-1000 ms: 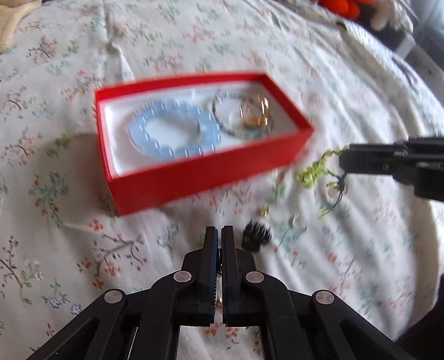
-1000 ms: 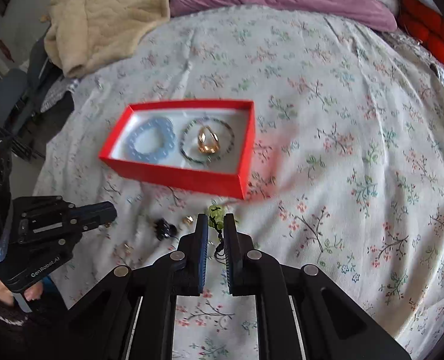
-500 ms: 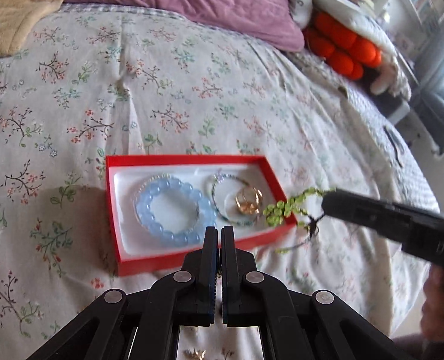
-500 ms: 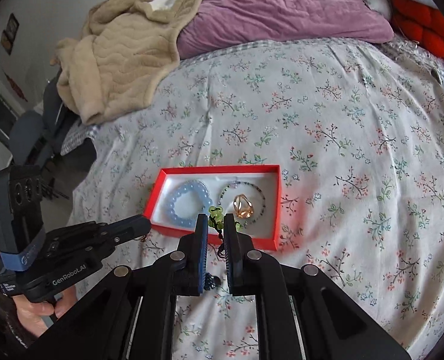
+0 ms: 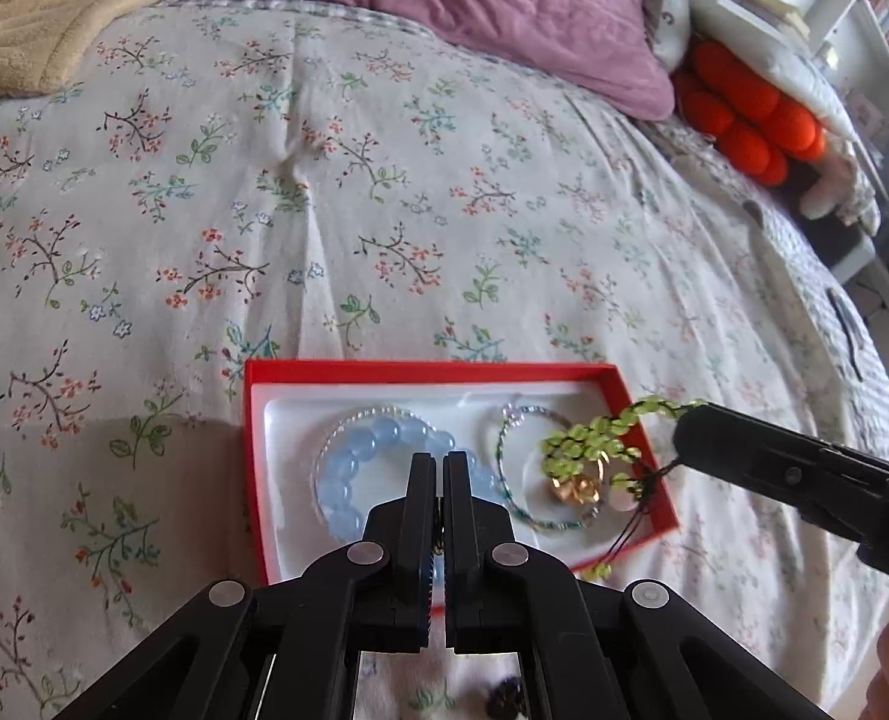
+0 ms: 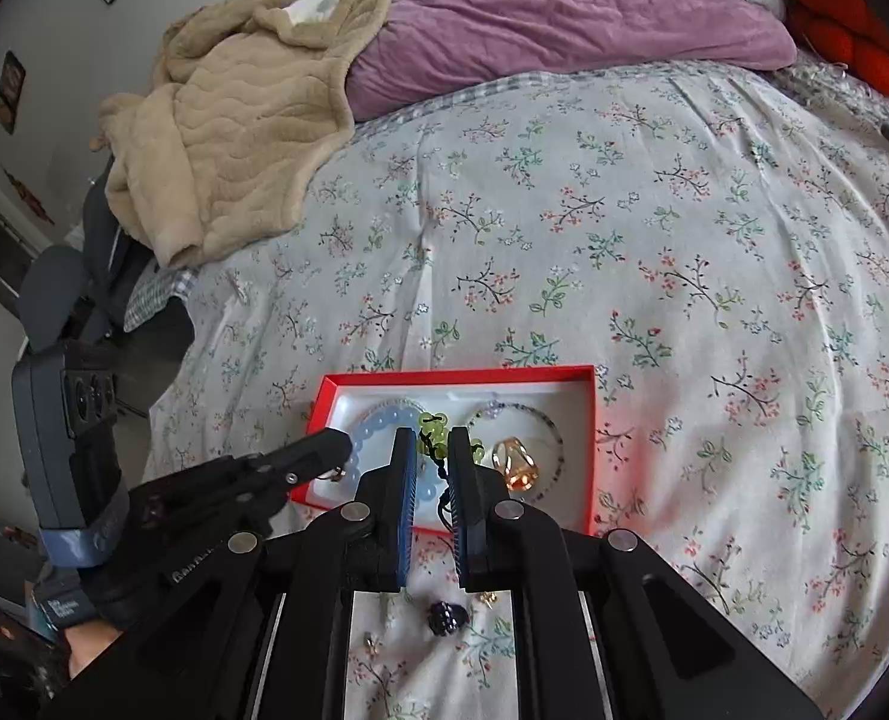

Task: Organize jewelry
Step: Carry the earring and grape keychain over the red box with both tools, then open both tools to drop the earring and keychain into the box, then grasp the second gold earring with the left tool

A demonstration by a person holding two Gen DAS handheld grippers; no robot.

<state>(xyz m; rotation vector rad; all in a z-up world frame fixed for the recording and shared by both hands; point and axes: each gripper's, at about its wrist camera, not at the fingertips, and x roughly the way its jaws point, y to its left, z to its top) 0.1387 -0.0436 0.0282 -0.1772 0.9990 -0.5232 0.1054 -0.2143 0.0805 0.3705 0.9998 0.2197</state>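
Note:
A red jewelry box (image 5: 252,420) (image 6: 588,450) with a white lining lies on the floral bedspread. It holds a light blue bead bracelet (image 5: 354,462) (image 6: 378,420), a thin beaded bracelet (image 5: 507,480) (image 6: 555,432) and a gold ring (image 5: 576,489) (image 6: 516,465). My right gripper (image 6: 431,441) (image 5: 693,426) is shut on a green bead bracelet (image 5: 588,441) (image 6: 435,429) with a dark cord, hanging over the box's right half. My left gripper (image 5: 434,468) (image 6: 339,441) is shut on a small gold piece (image 6: 338,474) at the box's near left edge.
A black bead charm (image 6: 444,617) (image 5: 504,693) and small gold pieces (image 6: 486,599) lie on the bedspread in front of the box. A beige blanket (image 6: 234,120) and a purple pillow (image 6: 564,6) lie at the head of the bed. Orange cushions (image 5: 750,120) sit far right.
Both grippers have risen and moved over the box. The green bracelet, lifted off the bedspread, now hangs over the box's right half.

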